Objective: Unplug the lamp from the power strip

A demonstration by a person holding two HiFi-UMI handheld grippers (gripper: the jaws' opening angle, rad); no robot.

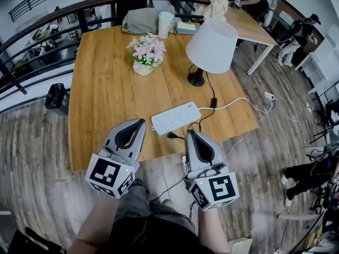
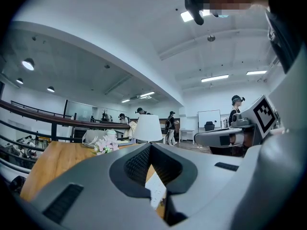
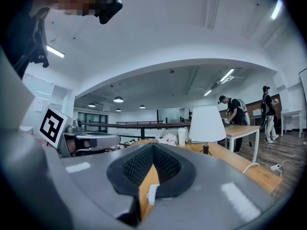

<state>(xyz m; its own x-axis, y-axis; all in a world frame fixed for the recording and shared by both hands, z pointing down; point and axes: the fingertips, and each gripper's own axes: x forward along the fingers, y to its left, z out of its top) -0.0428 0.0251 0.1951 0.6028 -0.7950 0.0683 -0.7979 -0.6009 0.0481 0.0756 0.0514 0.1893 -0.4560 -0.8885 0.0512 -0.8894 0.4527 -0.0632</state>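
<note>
"Why does the power strip (image 1: 176, 117) lie near the table's (image 1: 106, 89) front edge?"

"Probably for reach. The lamp (image 1: 212, 45) stands behind it, and its black plug (image 1: 171, 136) is at the strip's near side. I can't tell whether it's seated or loose."

"And the tools?"

"The left gripper (image 1: 139, 122) and right gripper (image 1: 192, 134) are held level side by side, each with its jaws pressed together and empty."

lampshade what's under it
Under the lampshade a black base stands on the table. A short stem shows in the right gripper view, and a black cord leads away. Whatever is inside the shade is covered.
</note>
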